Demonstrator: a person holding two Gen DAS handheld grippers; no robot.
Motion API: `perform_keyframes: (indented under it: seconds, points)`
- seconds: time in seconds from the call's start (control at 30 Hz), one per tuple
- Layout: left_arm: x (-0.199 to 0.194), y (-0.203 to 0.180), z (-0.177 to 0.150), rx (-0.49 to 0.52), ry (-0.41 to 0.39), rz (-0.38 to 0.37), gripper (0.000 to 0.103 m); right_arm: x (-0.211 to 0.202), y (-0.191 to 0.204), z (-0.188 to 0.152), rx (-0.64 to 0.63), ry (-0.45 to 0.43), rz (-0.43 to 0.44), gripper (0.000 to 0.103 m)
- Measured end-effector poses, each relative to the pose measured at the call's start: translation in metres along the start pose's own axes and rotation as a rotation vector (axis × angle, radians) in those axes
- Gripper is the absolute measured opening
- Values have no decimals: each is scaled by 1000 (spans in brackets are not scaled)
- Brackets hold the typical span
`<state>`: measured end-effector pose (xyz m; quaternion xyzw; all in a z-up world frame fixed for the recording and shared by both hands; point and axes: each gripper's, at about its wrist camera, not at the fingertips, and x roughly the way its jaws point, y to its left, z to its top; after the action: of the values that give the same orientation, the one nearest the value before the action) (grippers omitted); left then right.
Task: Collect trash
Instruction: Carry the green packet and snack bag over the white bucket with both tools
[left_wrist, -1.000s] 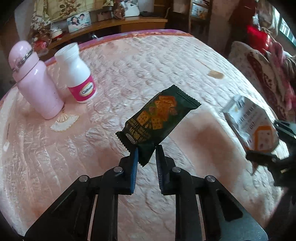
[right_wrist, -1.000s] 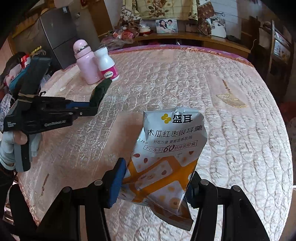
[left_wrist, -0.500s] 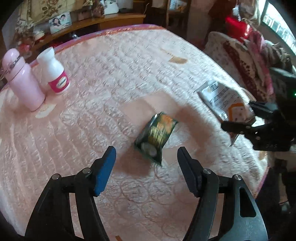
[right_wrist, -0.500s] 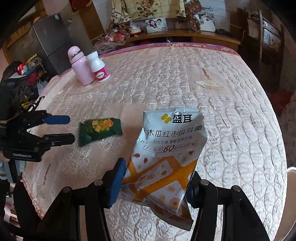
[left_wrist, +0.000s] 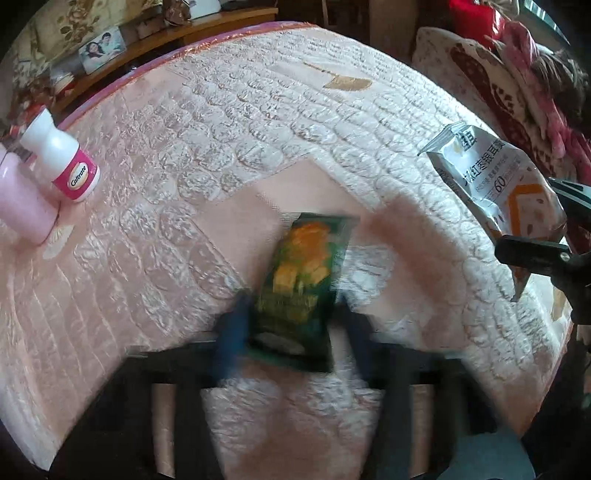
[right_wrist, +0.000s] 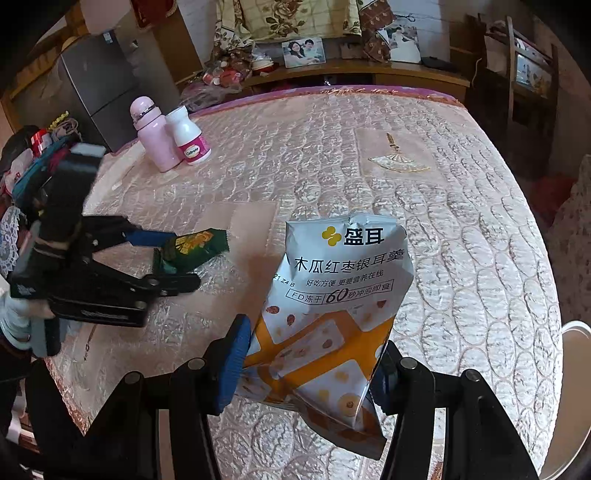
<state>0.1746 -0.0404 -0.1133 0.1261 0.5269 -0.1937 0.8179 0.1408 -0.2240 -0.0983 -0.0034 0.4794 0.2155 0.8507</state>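
A green cracker wrapper (left_wrist: 303, 280) lies on the pink quilted bed (left_wrist: 221, 155). My left gripper (left_wrist: 291, 321) reaches down over it, blurred by motion. Its jaws are closing with the wrapper between them, and the right wrist view still shows a gap between the lower finger and the wrapper (right_wrist: 195, 247), where the left gripper (right_wrist: 184, 260) comes in from the left. My right gripper (right_wrist: 314, 350) is shut on a silver and orange snack bag (right_wrist: 340, 295), holding it upright above the bed's near side. The bag (left_wrist: 491, 177) and the right gripper (left_wrist: 546, 221) also show at the right of the left wrist view.
A pink flask (right_wrist: 153, 136) and a white Caltrate bottle (right_wrist: 190, 136) stand at the bed's far left corner. A wooden shelf with a photo frame (right_wrist: 303, 51) runs behind the bed. A white rounded rim (right_wrist: 569, 387) shows beside the bed at right. Patterned blankets (left_wrist: 498, 85) lie beyond the right edge.
The left gripper let go of the green wrapper, which dropped onto the bed. Its jaws went wide, then narrowed around the wrapper as it moved down. The right gripper kept its bag.
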Motion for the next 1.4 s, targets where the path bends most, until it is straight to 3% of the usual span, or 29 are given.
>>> perform_keyframes:
  seconds: [0.33, 0.63, 1.1, 1.4]
  points:
    - [-36, -61, 5, -97, -143, -10, 21, -33, -24, -17, 29, -49, -20, 55]
    - [-45, -138, 26, -51, -202, -48, 21, -83, -72, -44, 85, -105, -97, 55]
    - [-32, -252, 72, 39, -199, -201, 21, -146, -185, -106, 282, -133, -246, 55]
    - [-9, -322, 103, 110, -178, -251, 21, -163, -250, -139, 396, -116, -322, 55]
